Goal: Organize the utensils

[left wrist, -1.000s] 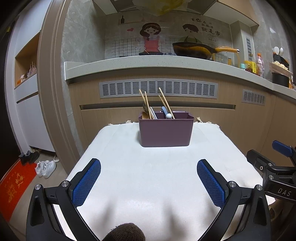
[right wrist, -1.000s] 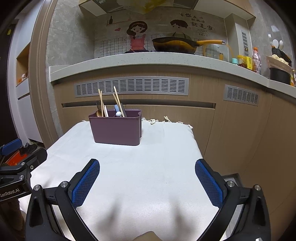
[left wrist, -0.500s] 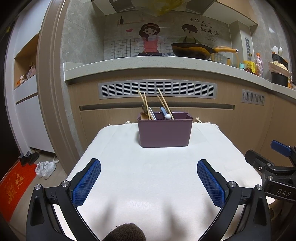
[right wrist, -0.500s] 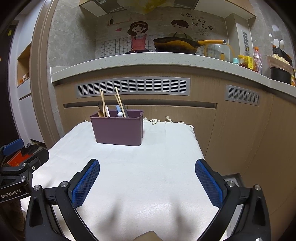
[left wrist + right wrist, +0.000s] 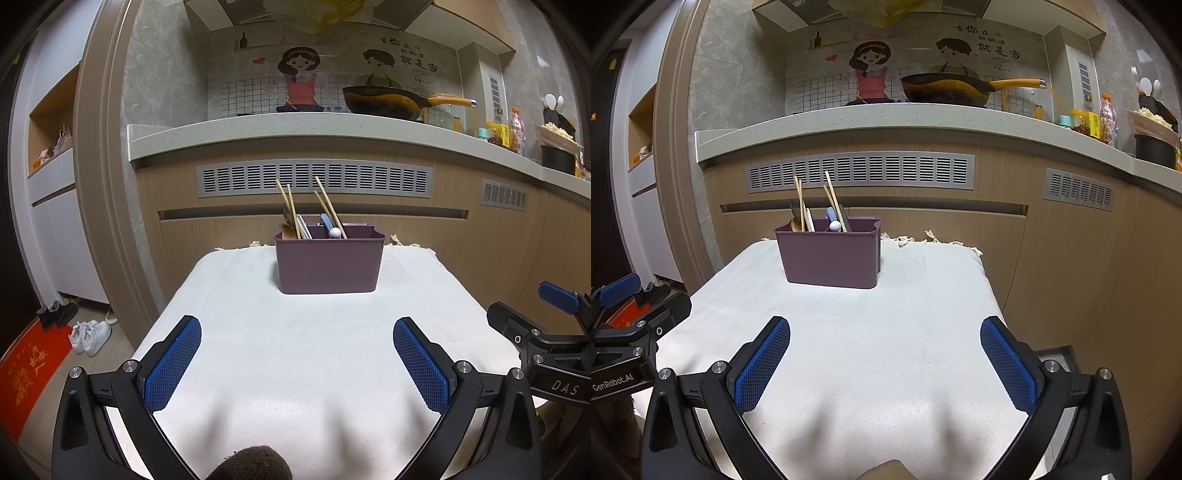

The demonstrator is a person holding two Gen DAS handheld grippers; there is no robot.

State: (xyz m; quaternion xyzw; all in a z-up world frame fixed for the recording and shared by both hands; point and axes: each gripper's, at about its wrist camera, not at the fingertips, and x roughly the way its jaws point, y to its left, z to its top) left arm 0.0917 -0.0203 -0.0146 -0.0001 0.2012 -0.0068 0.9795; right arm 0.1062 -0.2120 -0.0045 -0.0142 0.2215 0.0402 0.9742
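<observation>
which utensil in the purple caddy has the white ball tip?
The blue-handled one, leaning between the two pairs of wooden chopsticks in the purple caddy; its white ball tip sits at rim level. The others show none.

Both views seem to have drifted slightly off the purple caddy [image 5: 328,263].

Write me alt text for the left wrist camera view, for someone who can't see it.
A purple utensil caddy holding wooden chopsticks and other utensils stands at the far end of a white cloth-covered table, in front of a kitchen counter. The open, empty left claw frames the foreground, and part of the right claw shows at the right edge.
</observation>
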